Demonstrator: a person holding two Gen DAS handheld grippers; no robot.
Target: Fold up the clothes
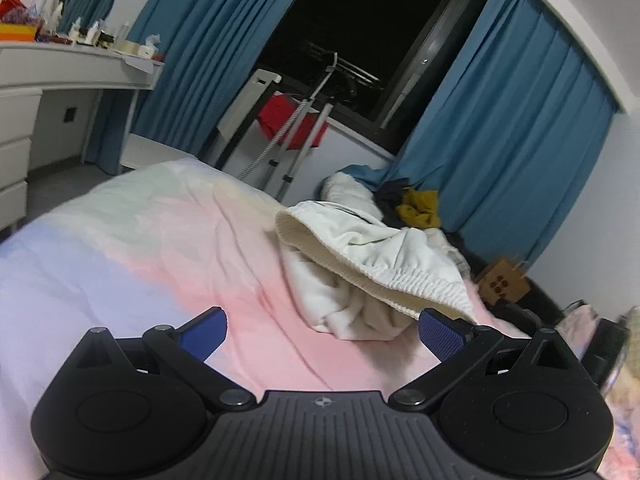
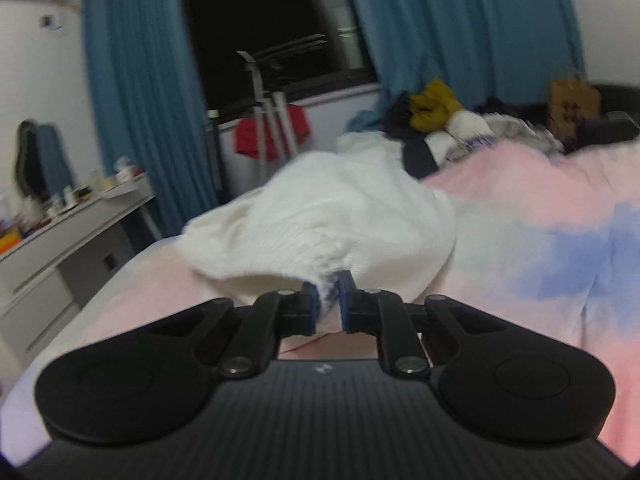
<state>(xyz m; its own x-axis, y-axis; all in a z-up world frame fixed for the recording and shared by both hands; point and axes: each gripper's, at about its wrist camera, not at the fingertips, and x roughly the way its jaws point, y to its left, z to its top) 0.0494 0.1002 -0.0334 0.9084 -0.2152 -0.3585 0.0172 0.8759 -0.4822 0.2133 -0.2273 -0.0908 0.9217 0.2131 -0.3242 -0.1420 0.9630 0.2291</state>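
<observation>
A white garment with a ribbed elastic waistband (image 1: 360,264) is partly lifted above the pink and blue bedsheet (image 1: 140,248). In the left wrist view my left gripper (image 1: 324,334) is open and empty, just in front of the garment, its right pad (image 1: 442,332) close under the waistband edge. In the right wrist view my right gripper (image 2: 329,303) is shut on the edge of the white garment (image 2: 320,220) and holds it up off the bed (image 2: 560,240).
A pile of other clothes (image 1: 412,204) lies at the far side of the bed, also in the right wrist view (image 2: 436,116). A white desk (image 1: 72,68) with small items stands left. A metal rack with red cloth (image 1: 292,120) stands by the window. A cardboard box (image 1: 504,280) sits at right.
</observation>
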